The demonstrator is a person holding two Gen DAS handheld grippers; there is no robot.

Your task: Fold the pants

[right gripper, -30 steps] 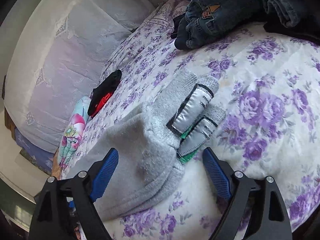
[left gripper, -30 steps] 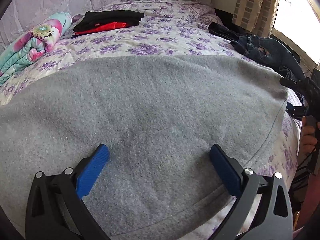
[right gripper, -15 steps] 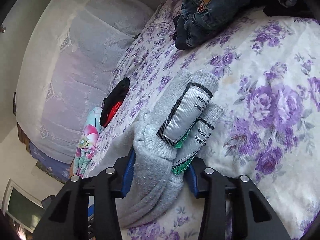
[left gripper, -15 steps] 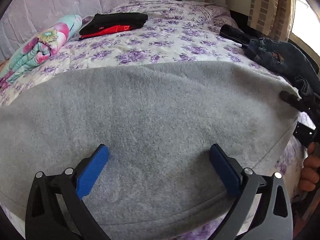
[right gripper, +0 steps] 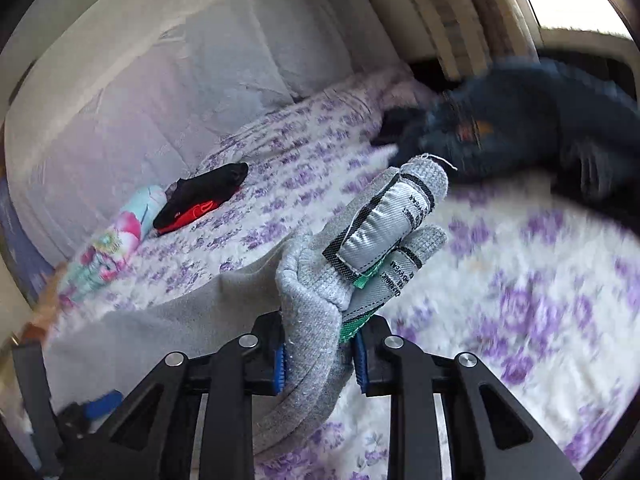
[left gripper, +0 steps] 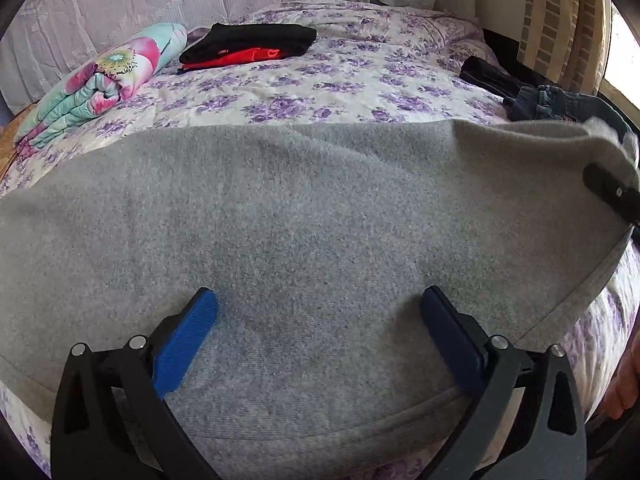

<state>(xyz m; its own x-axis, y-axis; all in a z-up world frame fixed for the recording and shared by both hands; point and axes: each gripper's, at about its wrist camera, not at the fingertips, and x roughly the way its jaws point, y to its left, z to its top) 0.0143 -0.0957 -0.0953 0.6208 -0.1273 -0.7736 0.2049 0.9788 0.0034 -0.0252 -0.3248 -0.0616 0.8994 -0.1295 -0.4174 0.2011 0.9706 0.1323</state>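
The right gripper (right gripper: 318, 354) is clamping down on the corner of the grey sweatpants (left gripper: 312, 232), jaws squeezed tight on the thick knit hem, and the fabric is lifting off the bed there. The sewn-in labels (right gripper: 384, 232) are sticking up just past the blue pads (right gripper: 280, 360), a silver-grey one in front and a second one with a green edge behind it. The view from that side is blurring.

On the other side, the left gripper (left gripper: 320, 328) is hanging wide apart over the sweatpants, its blue pads (left gripper: 188, 340) set just above the grey cloth and gripping nothing. The sweatpants are lying spread flat across the purple-flowered bedsheet (left gripper: 328, 88), and at the right edge the held corner is rising beside a black part of the other tool (left gripper: 612, 196).

Further back, a rolled floral blanket (left gripper: 104, 80) is sitting beside a folded black and red garment (left gripper: 248, 46), and dark jeans (right gripper: 520, 120) are heaped near the curtain (left gripper: 560, 20).
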